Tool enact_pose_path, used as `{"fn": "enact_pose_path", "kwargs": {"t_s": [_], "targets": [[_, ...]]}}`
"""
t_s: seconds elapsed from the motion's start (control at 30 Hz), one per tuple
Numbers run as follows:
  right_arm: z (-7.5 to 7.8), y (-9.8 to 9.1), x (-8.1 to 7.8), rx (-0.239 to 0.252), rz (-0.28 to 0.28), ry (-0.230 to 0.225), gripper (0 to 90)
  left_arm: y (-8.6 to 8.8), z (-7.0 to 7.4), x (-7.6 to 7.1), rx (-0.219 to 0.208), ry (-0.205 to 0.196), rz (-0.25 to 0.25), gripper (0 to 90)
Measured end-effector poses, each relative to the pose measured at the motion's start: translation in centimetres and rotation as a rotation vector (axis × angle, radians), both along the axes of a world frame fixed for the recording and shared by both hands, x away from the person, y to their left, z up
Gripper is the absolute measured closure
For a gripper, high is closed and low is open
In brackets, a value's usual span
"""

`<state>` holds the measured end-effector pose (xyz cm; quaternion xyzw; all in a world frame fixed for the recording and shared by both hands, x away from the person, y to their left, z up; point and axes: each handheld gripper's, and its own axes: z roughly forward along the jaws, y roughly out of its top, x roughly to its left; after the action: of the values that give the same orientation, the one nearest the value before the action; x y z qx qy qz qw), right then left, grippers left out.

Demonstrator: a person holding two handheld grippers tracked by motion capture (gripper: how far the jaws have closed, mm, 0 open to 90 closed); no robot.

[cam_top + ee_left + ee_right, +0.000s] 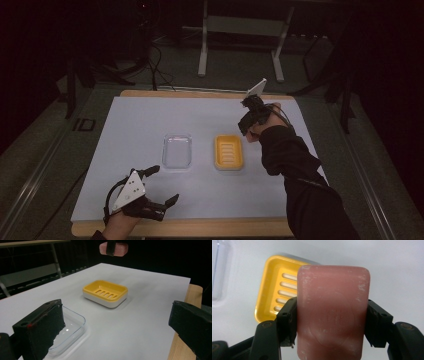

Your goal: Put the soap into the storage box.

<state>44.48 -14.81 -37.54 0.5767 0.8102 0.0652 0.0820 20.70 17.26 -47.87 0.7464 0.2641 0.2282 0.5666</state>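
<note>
My right gripper [331, 322] is shut on a pink bar of soap [333, 312], its jaws pressing on the bar's two long sides. It hangs in the air above the table, just right of and behind a yellow soap dish [229, 152] with a slotted floor and nothing in it. The soap [113, 249] also hangs high above the yellow soap dish [105, 293] in the left gripper view. My left gripper [164, 186] rests low at the table's near left, jaws wide apart with nothing between them.
A clear plastic tray [177, 150] lies left of the yellow dish, on the white sheet [150, 120] that covers the wooden table. Metal frame legs [202, 55] stand on the floor beyond the far edge.
</note>
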Motion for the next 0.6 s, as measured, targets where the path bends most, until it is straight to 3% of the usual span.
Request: {"fn": "enact_pose_path", "kwargs": {"t_s": [0.37,0.6], "targets": [[-0.5,2.2,-0.2,0.065,0.007,0.009,37.4,0.0,0.0,0.0,0.004,-0.002,0.002,0.4],[-2.2,3.3,-0.1,0.1,-0.022,0.03,37.4,0.0,0.0,0.0,0.004,-0.005,0.0,0.3]]}}
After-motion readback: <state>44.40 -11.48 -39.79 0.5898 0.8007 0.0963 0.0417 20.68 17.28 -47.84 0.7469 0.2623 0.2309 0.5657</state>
